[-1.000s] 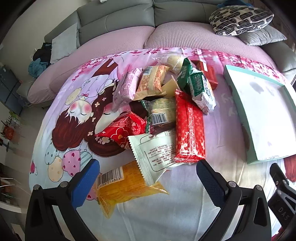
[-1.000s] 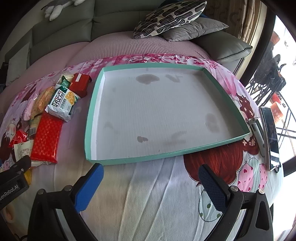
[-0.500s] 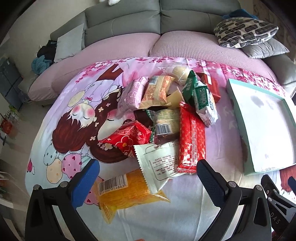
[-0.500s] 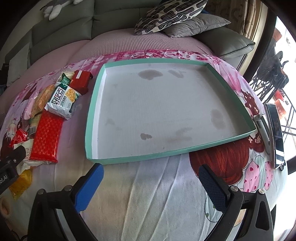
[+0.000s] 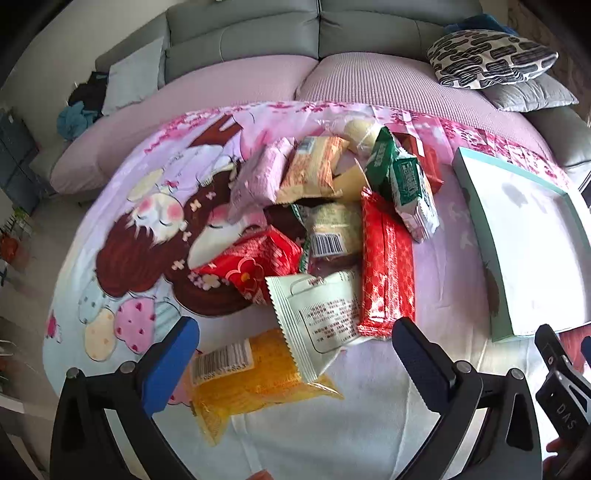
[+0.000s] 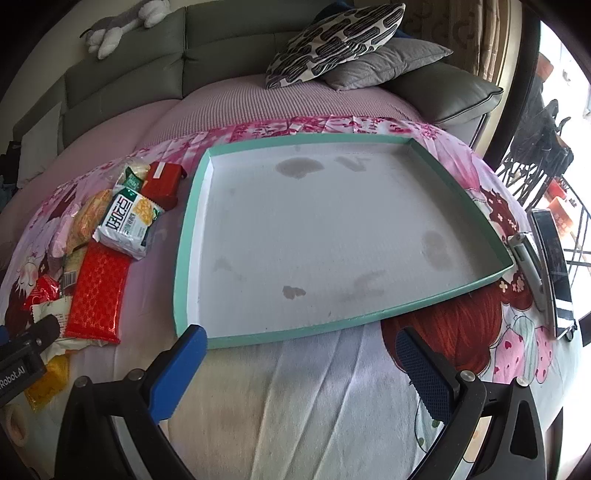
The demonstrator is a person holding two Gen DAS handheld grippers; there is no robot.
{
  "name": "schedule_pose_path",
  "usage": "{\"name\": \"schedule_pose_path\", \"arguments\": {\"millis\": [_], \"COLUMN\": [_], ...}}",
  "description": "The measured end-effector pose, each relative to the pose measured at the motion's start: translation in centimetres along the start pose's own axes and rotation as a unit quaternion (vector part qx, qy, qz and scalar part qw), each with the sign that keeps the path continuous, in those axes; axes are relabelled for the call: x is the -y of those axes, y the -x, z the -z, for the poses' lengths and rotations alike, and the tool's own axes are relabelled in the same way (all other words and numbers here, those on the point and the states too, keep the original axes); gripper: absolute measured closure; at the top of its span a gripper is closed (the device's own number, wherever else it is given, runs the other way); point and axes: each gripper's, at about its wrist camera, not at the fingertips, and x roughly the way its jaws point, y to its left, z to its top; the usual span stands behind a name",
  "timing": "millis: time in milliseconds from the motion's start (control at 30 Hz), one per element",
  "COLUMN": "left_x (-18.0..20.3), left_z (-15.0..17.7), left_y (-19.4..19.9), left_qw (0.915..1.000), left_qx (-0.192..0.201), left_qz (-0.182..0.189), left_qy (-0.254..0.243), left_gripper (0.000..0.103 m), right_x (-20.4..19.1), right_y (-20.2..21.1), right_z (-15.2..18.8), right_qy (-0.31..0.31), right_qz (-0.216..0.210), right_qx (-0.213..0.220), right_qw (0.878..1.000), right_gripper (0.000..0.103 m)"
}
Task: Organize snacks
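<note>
The left gripper point(image 5: 295, 354) hangs with jaws spread wide and empty above a yellow snack packet point(image 5: 255, 376), whose lower end its left finger partly hides; the right gripper point(image 6: 299, 354) gapes equally empty before the bare teal-rimmed tray point(image 6: 184, 236). The snack pile point(image 5: 332, 221) overlaps so much that several wrappers are half buried, beside the tray. All lies on a cartoon-print sheet point(image 5: 140, 236) before a grey sofa point(image 5: 243, 33).
</note>
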Motion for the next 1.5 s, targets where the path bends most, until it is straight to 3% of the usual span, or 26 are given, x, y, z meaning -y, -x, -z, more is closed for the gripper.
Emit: {"name": "schedule_pose_path", "arguments": {"millis": [200,400,500,600,800,933,1133,1300,1500], "left_x": [-0.5,-1.5,-3.0,-5.1,-7.7,-8.8,-10.0,-10.5,-10.6], "left_z": [0.2,0.1,-0.1,-0.6,-1.4,-1.3,-0.4,0.8,1.8], "left_y": [0.3,1.3,2.0,2.9,3.7,3.0,0.5,-1.3,-3.1], "left_qw": [0.9998,0.999,0.997,0.9896,0.9888,0.9893,0.9919,0.9873,0.9798], "left_qx": [-0.002,0.007,0.016,0.036,0.051,0.031,-0.03,-0.072,-0.11], "left_qz": [0.017,0.042,0.067,0.117,0.111,0.111,0.081,0.087,0.103], "left_qy": [0.011,0.013,0.036,0.075,0.085,0.09,0.093,0.112,0.132], "left_gripper": [0.0,0.0,0.0,0.0,0.0,0.0,0.0,0.0,0.001], "right_x": [0.2,0.7,0.5,0.3,-2.0,-4.3,-7.8,-9.8,-9.9], "right_y": [1.0,2.1,2.4,3.0,4.9,5.6,4.7,3.4,1.5], "right_z": [-0.2,-0.4,-0.5,-0.7,-1.9,-2.5,-1.8,-0.5,0.6], "right_qy": [-0.004,-0.018,-0.017,-0.014,0.024,0.049,0.072,0.093,0.092], "right_qz": [0.002,-0.056,-0.052,-0.071,-0.086,-0.096,-0.136,-0.155,-0.144], "right_qx": [0.03,0.041,0.034,0.023,0.025,0.017,-0.022,-0.046,-0.07], "right_qw": [1.0,0.997,0.998,0.997,0.996,0.994,0.988,0.982,0.983], "right_gripper": [0.0,0.0,0.0,0.0,0.0,0.0,0.0,0.002,0.009]}}
